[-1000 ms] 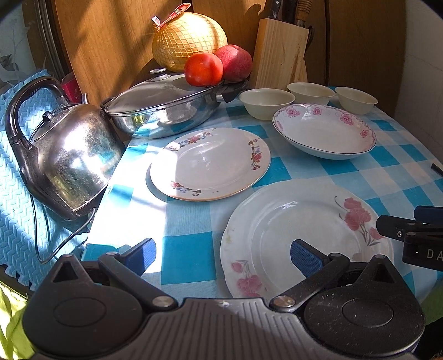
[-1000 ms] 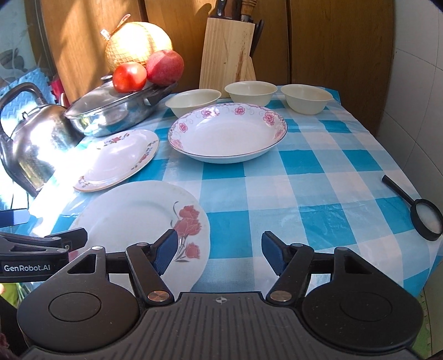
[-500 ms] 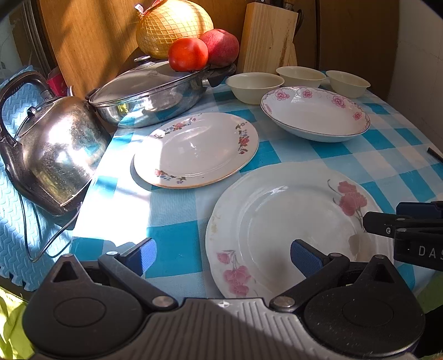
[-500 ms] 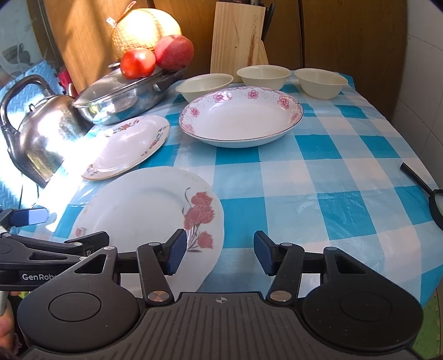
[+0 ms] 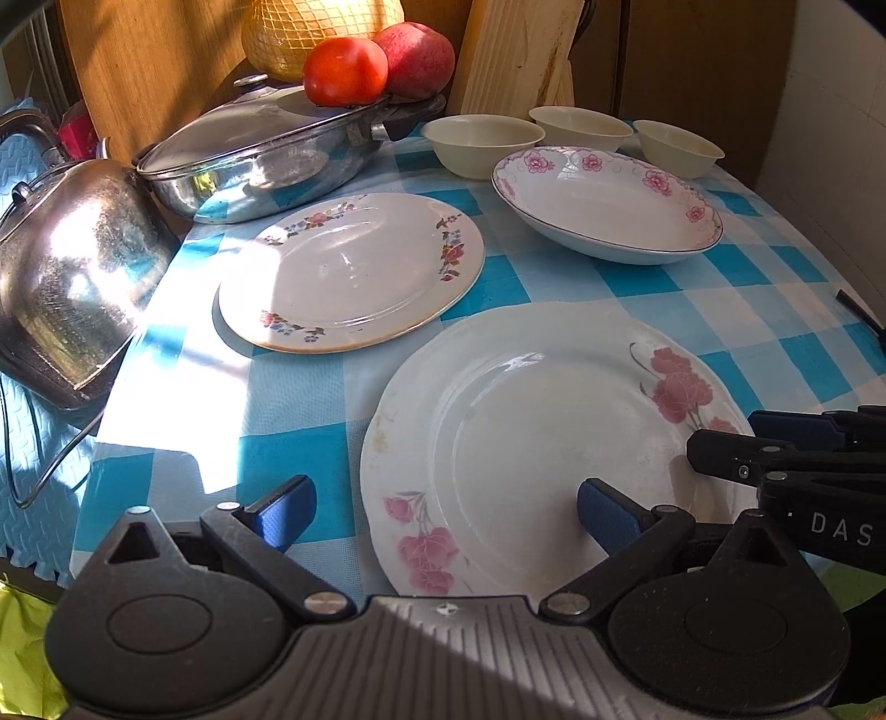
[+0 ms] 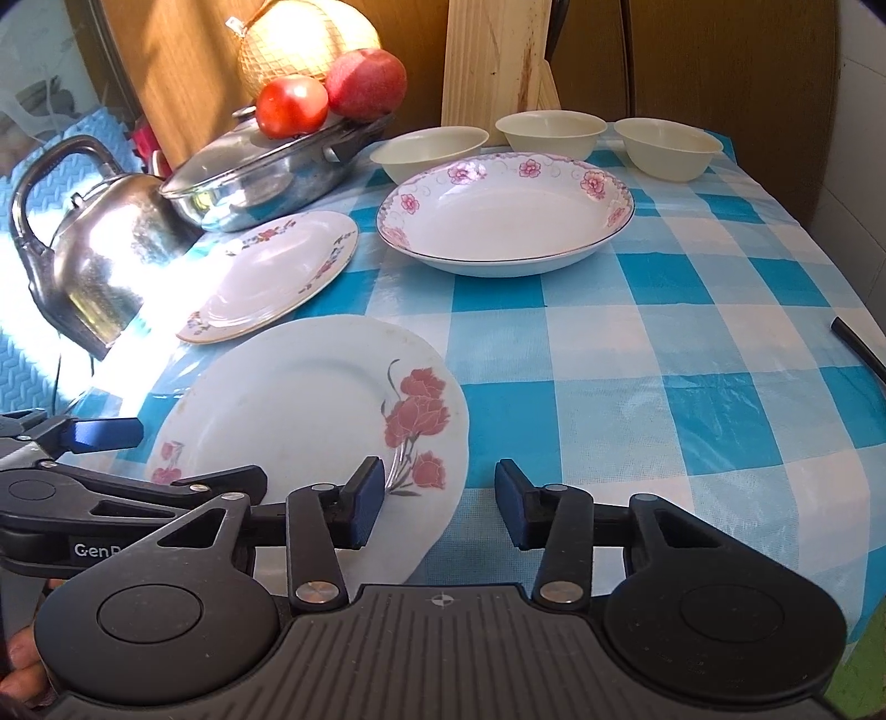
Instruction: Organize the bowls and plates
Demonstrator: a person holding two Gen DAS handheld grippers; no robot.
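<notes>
While both grippers hang low over the near edge of the table, neither holds anything: the left gripper (image 5: 446,512) has its blue pads wide apart, one pad over the checked cloth (image 5: 736,288) and the other over the rose plate (image 5: 542,437), and the right gripper (image 6: 437,501) is also spread, somewhat less, with its left pad above the plate's right rim and its right pad over bare cloth

From the left wrist view, the right gripper's fingers reach in from the right side across the plate's edge; whether they touch it cannot be told

The rose plate lies flat nearest the person, printed with pink flowers on two sides. Just beyond it to the left sits the small plate (image 5: 351,271) with a flowered rim, apart from the rose plate by a narrow strip of cloth. Farther back and to the right stands the deep dish (image 5: 606,202), edged with pink blossoms. Behind the dish, three plain cream bowls stand in a row: the left bowl (image 5: 482,144), the middle bowl (image 5: 581,127) and the right bowl (image 5: 678,147), each separate from its neighbour

At the left, a steel kettle (image 5: 72,266) sits off the cloth on a blue mat (image 5: 33,443), and a lidded pan (image 5: 271,160) stands behind the small plate with a tomato (image 5: 344,72) and an apple (image 5: 415,58) on its lid. A netted melon (image 6: 307,44) and a wooden block (image 6: 495,66) stand against the back wall
</notes>
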